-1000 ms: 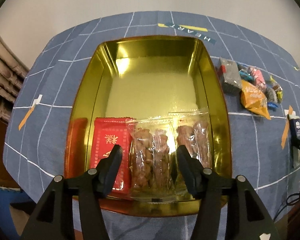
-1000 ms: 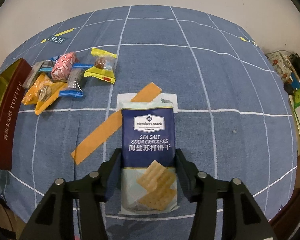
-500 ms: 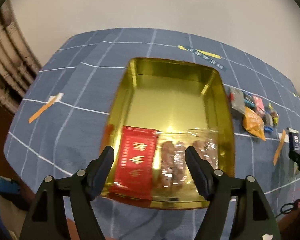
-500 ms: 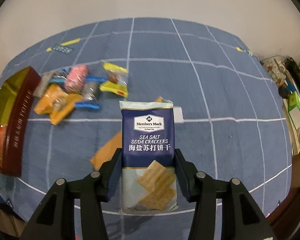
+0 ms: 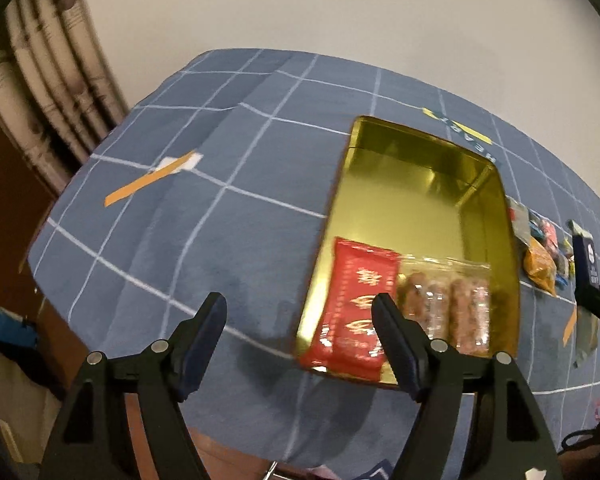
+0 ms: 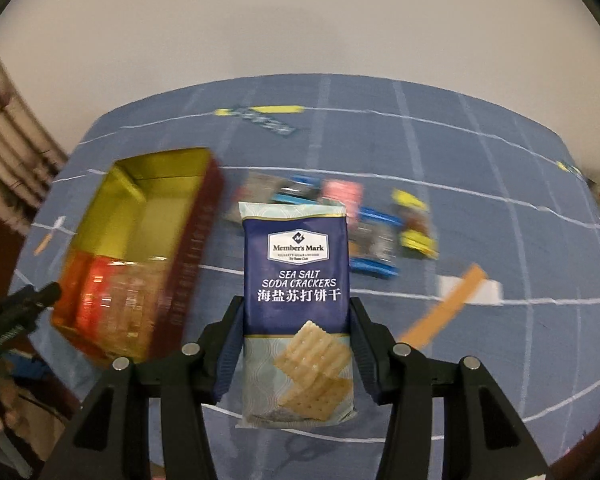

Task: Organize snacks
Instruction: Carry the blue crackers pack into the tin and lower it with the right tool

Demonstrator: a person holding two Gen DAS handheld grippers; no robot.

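My right gripper (image 6: 296, 320) is shut on a blue soda cracker packet (image 6: 296, 284), held in the air above the blue checked cloth. To its left stands the gold tin (image 6: 156, 188) with red sides, snacks at its near end. In the left wrist view the same gold tin (image 5: 420, 196) holds a red packet (image 5: 356, 300) and clear packets of brown biscuits (image 5: 448, 304). My left gripper (image 5: 300, 320) is open with nothing between its fingers, over the cloth just left of the tin. The right gripper with the cracker packet (image 5: 586, 256) shows at the right edge.
A pile of small wrapped sweets (image 6: 364, 220) lies right of the tin, also in the left wrist view as the sweets pile (image 5: 540, 252). Orange tape strips (image 5: 148, 184) (image 6: 444, 312) mark the cloth. Curtains (image 5: 48, 76) hang at the left. The table's near edge (image 5: 220, 432) is close below my left gripper.
My left gripper opened, letting go of the clear biscuit packet in the tin, and drew back to the left. My right gripper lifted the cracker packet off the cloth and carried it toward the tin.
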